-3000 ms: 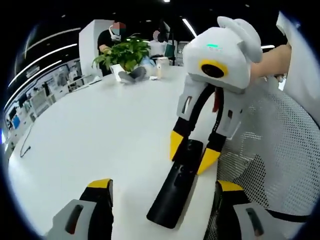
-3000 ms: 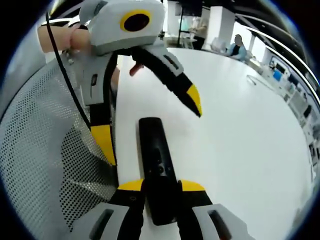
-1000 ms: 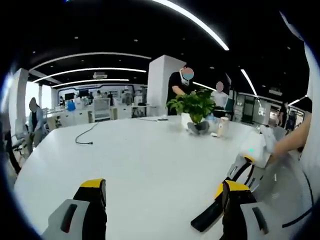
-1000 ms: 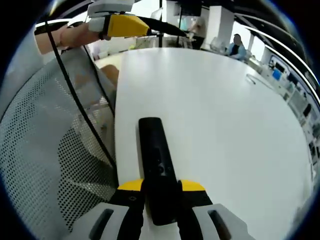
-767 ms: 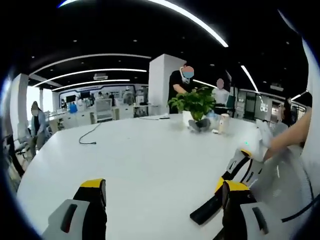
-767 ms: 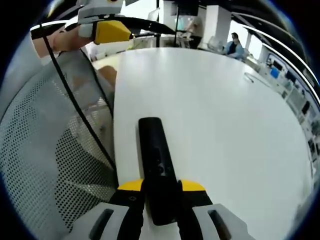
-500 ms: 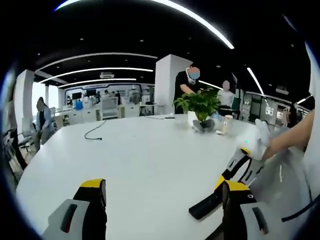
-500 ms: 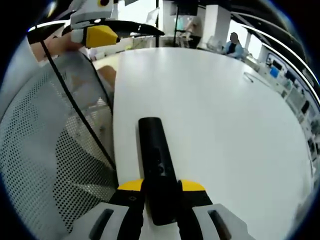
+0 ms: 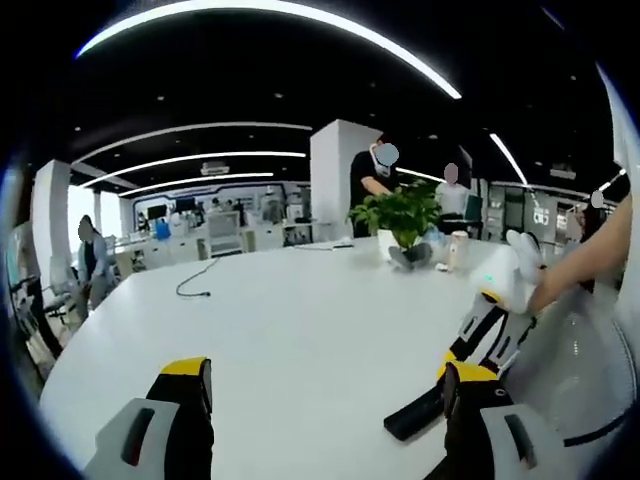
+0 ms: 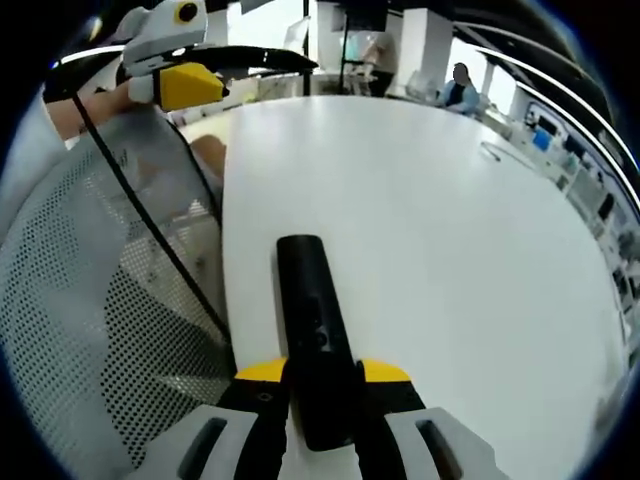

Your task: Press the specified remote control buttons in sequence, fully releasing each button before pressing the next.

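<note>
A black remote control [image 10: 311,330] lies lengthwise on the white table [image 10: 450,230], close to its left edge. My right gripper [image 10: 323,373] is shut on the near end of the remote, one yellow tip on each side. The left gripper [image 10: 190,85] hangs high at the upper left, well clear of the remote. In the left gripper view, my left gripper [image 9: 325,390] stands wide open over bare table. Beside its right jaw lies the remote [image 9: 413,413], with the right gripper [image 9: 452,358] on it.
A mesh chair back [image 10: 80,300] and a black cable run along the table's left edge. Far across the table stand a potted plant [image 9: 400,213] and small items; a loose cable [image 9: 195,285] lies at the far left. People are in the background.
The left gripper has lifted off from beside the remote and swung up and away, so its view now looks across the table. The right gripper and the remote have stayed put.
</note>
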{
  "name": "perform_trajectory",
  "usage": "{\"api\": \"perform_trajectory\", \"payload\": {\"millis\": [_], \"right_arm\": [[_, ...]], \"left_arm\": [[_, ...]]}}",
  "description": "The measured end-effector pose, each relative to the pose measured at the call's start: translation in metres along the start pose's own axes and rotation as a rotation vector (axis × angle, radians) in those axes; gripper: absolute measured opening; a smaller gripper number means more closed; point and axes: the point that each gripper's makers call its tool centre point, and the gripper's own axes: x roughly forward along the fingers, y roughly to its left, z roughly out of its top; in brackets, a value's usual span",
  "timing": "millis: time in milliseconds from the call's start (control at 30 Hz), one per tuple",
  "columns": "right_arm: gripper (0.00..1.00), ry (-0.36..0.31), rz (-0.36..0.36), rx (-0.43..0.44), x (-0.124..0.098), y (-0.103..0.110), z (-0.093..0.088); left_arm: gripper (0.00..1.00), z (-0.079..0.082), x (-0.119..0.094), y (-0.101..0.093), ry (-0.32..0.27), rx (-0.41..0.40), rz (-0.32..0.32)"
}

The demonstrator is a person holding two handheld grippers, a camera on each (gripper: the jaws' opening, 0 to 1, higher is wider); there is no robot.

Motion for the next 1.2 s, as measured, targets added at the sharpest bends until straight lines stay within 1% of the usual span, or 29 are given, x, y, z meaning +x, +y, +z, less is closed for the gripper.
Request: {"api": "perform_trajectory", "payload": {"millis": [200, 267, 333, 400, 467, 533, 567, 667, 700, 867, 1033, 1100, 1200], "right_arm": [[0.23, -0.017, -0.009, 0.014, 0.000, 0.000, 0.000], [0.23, -0.020, -0.010, 0.014, 0.000, 0.000, 0.000], [0.23, -0.016, -0.009, 0.012, 0.000, 0.000, 0.000], [0.23, -0.008, -0.010, 0.008, 0.001, 0.000, 0.001], [0.22, 0.000, -0.003, 0.003, 0.000, 0.000, 0.000], [0.22, 0.008, 0.002, 0.002, 0.000, -0.001, 0.001], [0.22, 0.020, 0.007, -0.019, 0.000, 0.000, 0.000], [0.22, 0.026, 0.010, -0.030, 0.000, 0.000, 0.000], [0.22, 0.025, 0.010, -0.028, 0.000, 0.000, 0.000], [0.22, 0.026, 0.009, -0.026, 0.000, -0.001, 0.000], [0.21, 0.019, 0.026, -0.002, -0.001, -0.002, 0.001], [0.21, 0.019, 0.032, 0.003, 0.000, -0.002, 0.001], [0.21, 0.019, 0.029, -0.005, 0.001, -0.004, 0.002]], "left_arm": [[1.00, -0.002, 0.001, -0.001, 0.003, -0.003, -0.010], [1.00, -0.001, 0.001, 0.001, 0.001, 0.007, 0.001], [1.00, -0.001, -0.001, 0.004, -0.006, 0.005, 0.011], [1.00, 0.002, -0.001, 0.004, -0.022, -0.012, 0.007], [1.00, 0.003, -0.001, 0.005, -0.027, -0.011, 0.013], [1.00, 0.002, -0.002, 0.006, -0.025, -0.009, 0.019], [1.00, 0.002, -0.002, 0.006, -0.024, -0.008, 0.023], [1.00, 0.003, -0.002, 0.007, -0.026, 0.009, 0.031], [1.00, 0.002, -0.002, 0.008, -0.023, 0.021, 0.037], [1.00, 0.000, -0.002, 0.011, -0.013, 0.018, 0.048], [1.00, 0.001, -0.002, 0.009, -0.016, 0.019, 0.038], [1.00, -0.002, -0.002, 0.011, 0.001, 0.031, 0.052], [1.00, 0.000, -0.003, 0.013, -0.010, 0.032, 0.065]]}}
